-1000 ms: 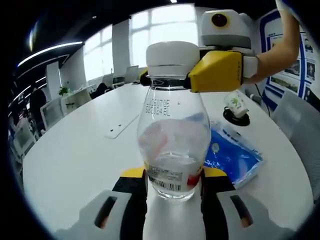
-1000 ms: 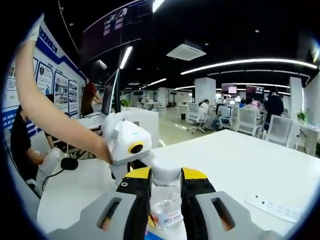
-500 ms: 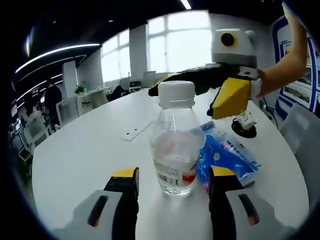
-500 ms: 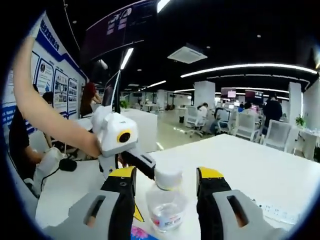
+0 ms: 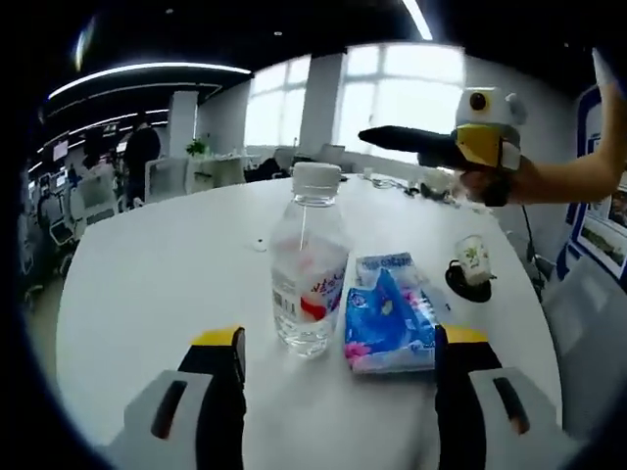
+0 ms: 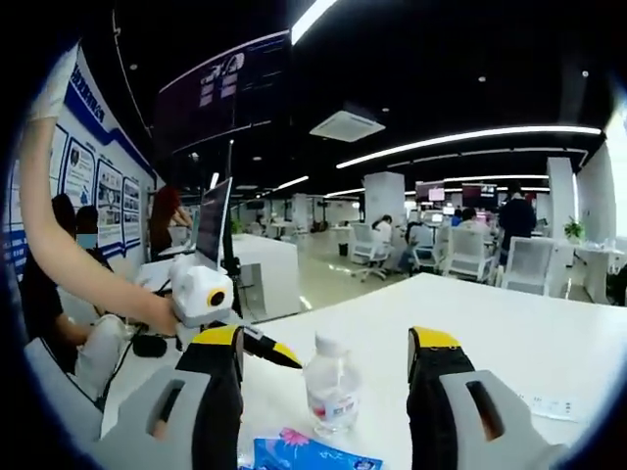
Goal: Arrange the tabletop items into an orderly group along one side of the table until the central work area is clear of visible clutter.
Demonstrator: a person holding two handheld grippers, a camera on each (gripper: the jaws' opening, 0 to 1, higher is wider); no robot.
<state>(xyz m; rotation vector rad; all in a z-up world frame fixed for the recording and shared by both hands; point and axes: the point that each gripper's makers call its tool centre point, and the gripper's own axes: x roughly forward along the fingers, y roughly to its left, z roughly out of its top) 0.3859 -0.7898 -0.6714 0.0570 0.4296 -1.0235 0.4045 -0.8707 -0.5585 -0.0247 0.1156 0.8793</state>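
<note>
A clear water bottle [image 5: 307,269] with a white cap stands upright on the white round table [image 5: 147,284], free of both grippers. A blue packet [image 5: 389,313] lies flat just right of it. My left gripper [image 5: 338,343] is open, drawn back, its yellow-tipped jaws wide on either side of bottle and packet. My right gripper [image 5: 370,137] hangs above the far side of the table in a person's hand. From the right gripper view, the right gripper [image 6: 325,343] is open, with the bottle [image 6: 331,392] and packet [image 6: 313,452] below it and the left gripper [image 6: 279,354] beyond them.
A small patterned cup [image 5: 472,259] sits on a black coaster at the table's right side. A white strip [image 6: 549,406] lies farther along the table. A monitor [image 6: 214,220] and a seated person [image 6: 44,284] are beyond the table edge, with office chairs behind.
Both grippers opened and let go of the bottle, then pulled back and apart. The bottle now stands alone beside the blue packet.
</note>
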